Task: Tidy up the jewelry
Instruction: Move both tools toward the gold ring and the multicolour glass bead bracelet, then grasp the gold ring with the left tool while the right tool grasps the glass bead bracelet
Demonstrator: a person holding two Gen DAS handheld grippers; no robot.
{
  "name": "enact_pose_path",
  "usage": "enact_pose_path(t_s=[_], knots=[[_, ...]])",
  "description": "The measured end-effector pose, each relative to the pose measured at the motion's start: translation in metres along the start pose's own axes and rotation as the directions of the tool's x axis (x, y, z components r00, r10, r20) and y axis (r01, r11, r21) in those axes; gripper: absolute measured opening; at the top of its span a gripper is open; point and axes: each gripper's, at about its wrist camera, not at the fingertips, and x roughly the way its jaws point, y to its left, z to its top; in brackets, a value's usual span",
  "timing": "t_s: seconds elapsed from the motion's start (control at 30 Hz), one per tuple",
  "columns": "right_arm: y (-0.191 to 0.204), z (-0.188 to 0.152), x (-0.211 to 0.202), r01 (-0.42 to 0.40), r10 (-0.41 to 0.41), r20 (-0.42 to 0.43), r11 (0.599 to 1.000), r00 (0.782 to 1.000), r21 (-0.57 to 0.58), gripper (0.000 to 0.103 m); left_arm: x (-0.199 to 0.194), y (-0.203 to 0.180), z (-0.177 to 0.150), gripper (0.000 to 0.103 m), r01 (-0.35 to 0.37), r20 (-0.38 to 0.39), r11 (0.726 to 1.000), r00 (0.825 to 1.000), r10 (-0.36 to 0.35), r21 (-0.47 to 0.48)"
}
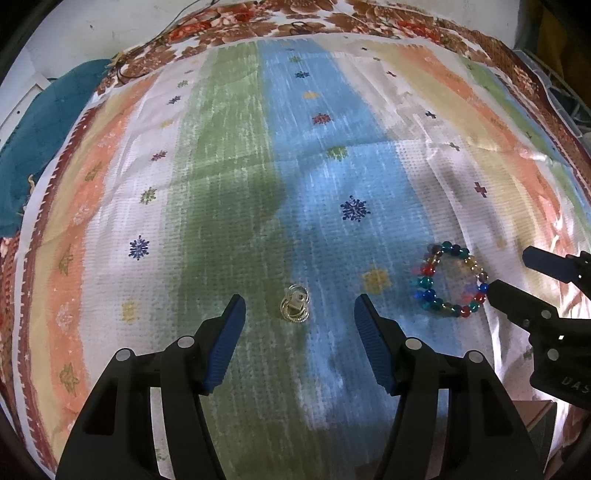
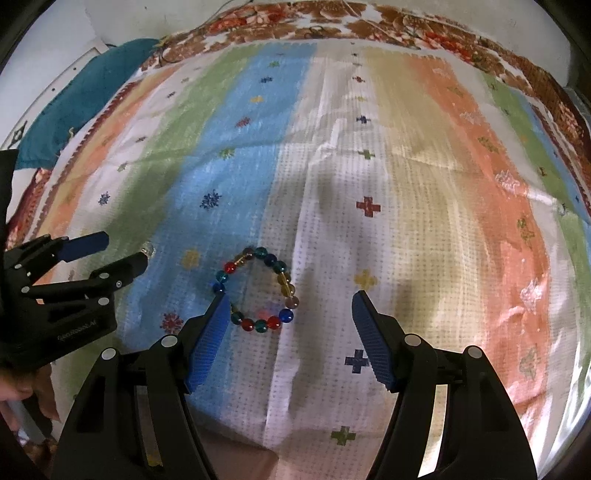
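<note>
A small silver ring-like trinket (image 1: pixel 294 308) lies on the striped cloth (image 1: pixel 229 206), on the border of its green and blue bands. My left gripper (image 1: pixel 300 302) hangs over it, open, one blue pad on each side and clear of it. A bracelet of coloured glass beads (image 1: pixel 428 293) lies to the right. In the right wrist view this bracelet (image 2: pixel 273 322) sits between the fingers of my open right gripper (image 2: pixel 290 296), closer to the left pad, which covers part of its edge. Each gripper also shows in the other's view: the right gripper (image 1: pixel 511 275) and the left gripper (image 2: pixel 122 253).
The cloth covers a bed with a brown floral border (image 1: pixel 369 18) at the far end. A teal fabric (image 1: pixel 48 122) lies off the cloth's far left corner. A person's hand (image 2: pixel 22 387) holds the left gripper. The two grippers stand close side by side.
</note>
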Motion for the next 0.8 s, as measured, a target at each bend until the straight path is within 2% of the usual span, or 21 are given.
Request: enact_pose_path(t_s=[0.2, 0.33, 0.47, 0.53, 0.6, 0.63, 0.7, 0.8], knots=[[-0.003, 0.004, 0.010, -0.002, 0.002, -0.013, 1.000, 1.000, 0.011, 0.068, 0.013, 0.002, 0.002, 0.061, 0.015, -0.022, 1.000, 1.000, -0.015, -0.011], [-0.003, 0.005, 0.018, -0.032, 0.032, -0.032, 0.999, 0.999, 0.010, 0.068, 0.022, 0.006, 0.003, 0.061, 0.047, -0.026, 0.998, 0.999, -0.048, -0.033], [0.002, 0.007, 0.020, -0.016, 0.016, -0.024, 1.000, 1.000, -0.020, 0.068, 0.031, 0.004, 0.003, 0.056, 0.031, -0.032, 0.999, 0.999, -0.031, -0.012], [0.003, 0.008, 0.023, -0.020, 0.019, -0.030, 1.000, 0.999, -0.021, 0.063, 0.031, 0.003, 0.003, 0.055, 0.021, -0.025, 1.000, 0.999, -0.021, 0.001], [0.002, 0.009, 0.028, -0.035, 0.034, -0.053, 0.999, 0.998, -0.014, 0.050, 0.031, 0.004, 0.005, 0.044, 0.017, -0.025, 1.000, 1.000, -0.017, -0.003], [0.001, 0.009, 0.030, -0.064, 0.064, -0.068, 0.998, 0.996, 0.001, 0.048, 0.030, 0.003, 0.006, 0.040, 0.014, -0.027, 1.000, 1.000, -0.014, 0.000], [-0.002, 0.010, 0.031, -0.072, 0.073, -0.069, 0.997, 0.995, 0.017, 0.043, 0.030, 0.003, 0.006, 0.025, 0.014, -0.032, 1.000, 0.999, -0.014, 0.002], [-0.001, 0.010, 0.032, -0.051, 0.051, -0.065, 0.999, 0.997, 0.009, 0.035, 0.030, 0.001, 0.006, 0.018, 0.010, -0.034, 1.000, 0.999, -0.010, 0.017]])
